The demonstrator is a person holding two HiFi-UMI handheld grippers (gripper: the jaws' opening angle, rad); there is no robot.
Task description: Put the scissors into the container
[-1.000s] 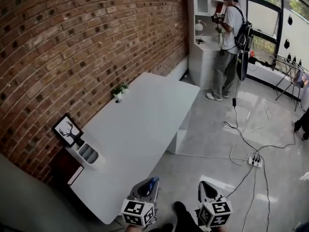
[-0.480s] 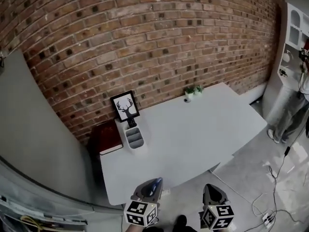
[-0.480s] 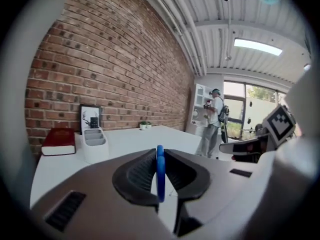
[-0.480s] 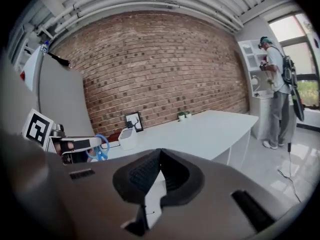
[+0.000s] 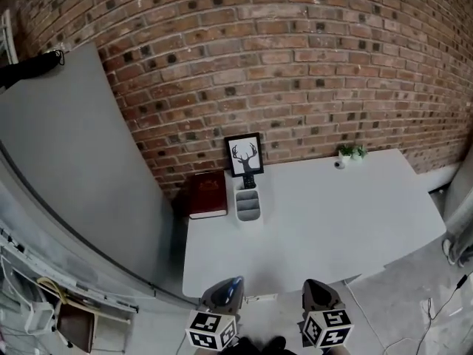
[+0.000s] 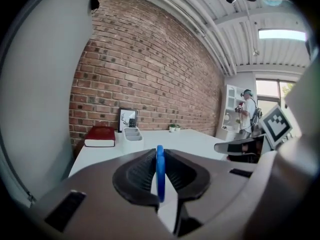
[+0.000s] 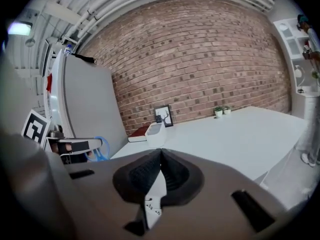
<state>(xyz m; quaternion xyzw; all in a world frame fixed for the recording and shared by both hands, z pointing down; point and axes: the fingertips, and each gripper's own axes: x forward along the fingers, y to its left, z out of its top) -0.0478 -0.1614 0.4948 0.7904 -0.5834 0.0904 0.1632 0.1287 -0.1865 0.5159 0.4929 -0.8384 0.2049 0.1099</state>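
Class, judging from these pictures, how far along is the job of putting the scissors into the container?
Done: the left gripper is shut on the blue scissors. In hand: they hang short of the table's near edge; the right gripper is shut, empty. Left: carrying them to the container beside the red book and releasing.

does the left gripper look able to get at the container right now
Probably not yet: the left gripper, shut on the scissors, hangs short of the table; the container sits far back. Nothing blocks.
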